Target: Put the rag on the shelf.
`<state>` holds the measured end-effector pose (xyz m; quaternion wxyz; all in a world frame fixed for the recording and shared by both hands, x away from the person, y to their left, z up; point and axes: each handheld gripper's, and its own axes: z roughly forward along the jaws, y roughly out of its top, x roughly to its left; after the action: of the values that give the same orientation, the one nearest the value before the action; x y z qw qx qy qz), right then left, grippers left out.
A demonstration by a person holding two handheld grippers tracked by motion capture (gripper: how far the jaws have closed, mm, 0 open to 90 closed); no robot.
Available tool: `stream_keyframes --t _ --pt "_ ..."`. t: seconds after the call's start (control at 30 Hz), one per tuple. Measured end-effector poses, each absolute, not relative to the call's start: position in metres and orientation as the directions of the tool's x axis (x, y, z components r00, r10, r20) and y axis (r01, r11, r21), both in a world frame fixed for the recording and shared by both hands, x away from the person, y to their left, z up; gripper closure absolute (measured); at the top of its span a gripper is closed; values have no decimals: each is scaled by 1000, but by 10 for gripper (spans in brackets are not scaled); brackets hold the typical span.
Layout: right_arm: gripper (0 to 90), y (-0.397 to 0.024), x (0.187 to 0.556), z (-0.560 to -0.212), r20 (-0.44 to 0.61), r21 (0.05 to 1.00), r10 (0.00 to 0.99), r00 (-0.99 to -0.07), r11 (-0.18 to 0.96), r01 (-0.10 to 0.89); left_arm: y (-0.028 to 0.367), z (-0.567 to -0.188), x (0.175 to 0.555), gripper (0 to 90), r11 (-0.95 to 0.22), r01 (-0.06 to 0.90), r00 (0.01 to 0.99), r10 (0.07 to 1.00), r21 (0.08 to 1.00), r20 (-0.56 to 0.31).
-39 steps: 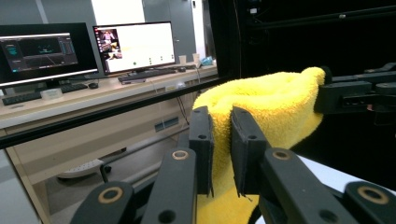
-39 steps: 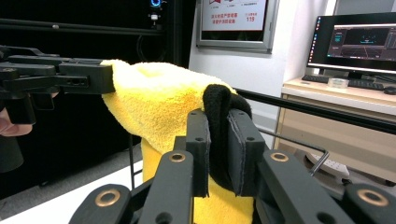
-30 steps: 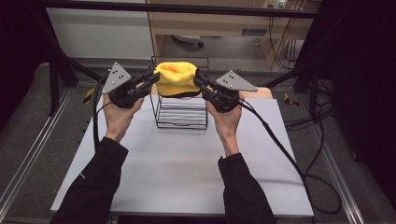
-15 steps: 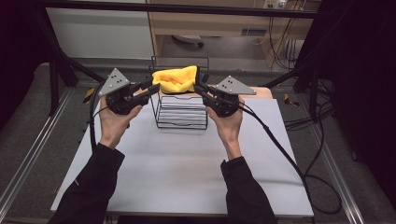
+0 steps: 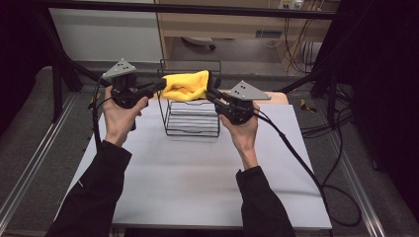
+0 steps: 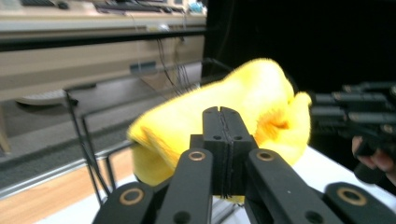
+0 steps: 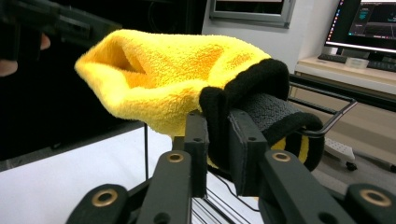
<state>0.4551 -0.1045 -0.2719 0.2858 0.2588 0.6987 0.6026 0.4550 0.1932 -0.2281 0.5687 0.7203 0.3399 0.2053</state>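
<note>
A yellow cloth [image 5: 187,86] with a black hem is stretched between the two grippers above the top rim of a black wire basket [image 5: 192,118], which stands toward the far side of the white table [image 5: 197,173]. In the high view the cloth hides the basket's upper middle, so whether its underside rests on the wire cannot be told.

The left gripper [image 5: 159,86] meets the cloth's left end. In the left gripper view its fingers [image 6: 226,140] stand pressed flat together, having just closed; the cloth [image 6: 219,116] bulges directly behind them, blurred, and whether a fold is pinched between them is hard to make out.

The right gripper [image 5: 211,94] holds the cloth's right end. In the right gripper view its fingers [image 7: 247,144] stand narrow, clamped on the black-hemmed edge [image 7: 243,88], which folds down between them; the yellow body [image 7: 168,79] spreads away to the left, toward the other gripper [image 7: 56,21], dark and cut off by the frame's upper corner.

Both forearms, in dark sleeves, enter from the bottom edge of the high view; a cable [image 5: 296,158] trails from the right gripper across the table and off its right side.
</note>
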Motion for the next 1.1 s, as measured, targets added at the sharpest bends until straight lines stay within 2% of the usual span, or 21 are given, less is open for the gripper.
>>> stream_keyframes --t 0.13,0.23,0.37,0.43,0.57,0.67,0.83,0.97,1.1 --pt "653 -107 453 -270 -64 989 700 -712 139 48 188 -241 457 897 -165 269 689 721 949 -70" --pt "475 -109 450 -266 -43 990 692 -720 128 64 186 -249 460 898 -190 273 686 726 943 -53" --pt "418 -116 446 -258 -32 995 686 -727 91 42 181 -259 463 898 -243 271 683 731 931 -9" --pt "476 -119 445 -251 -13 998 681 -733 57 35 178 -264 466 898 -261 273 685 729 926 4" --pt "773 -115 453 -243 18 995 663 -748 65 81 175 -271 469 898 -277 270 681 732 922 20" --pt "894 -106 464 -247 52 985 649 -759 91 146 174 -273 471 898 -291 270 679 733 918 33" --pt "900 -97 474 -265 33 956 679 -733 192 220 174 -276 473 898 -298 268 674 738 916 43" --pt "900 -99 482 -279 67 942 703 -708 189 277 174 -282 476 898 -292 274 671 741 916 35" --pt "889 -100 488 -286 67 934 711 -700 201 294 174 -287 478 897 -286 280 666 745 916 29"
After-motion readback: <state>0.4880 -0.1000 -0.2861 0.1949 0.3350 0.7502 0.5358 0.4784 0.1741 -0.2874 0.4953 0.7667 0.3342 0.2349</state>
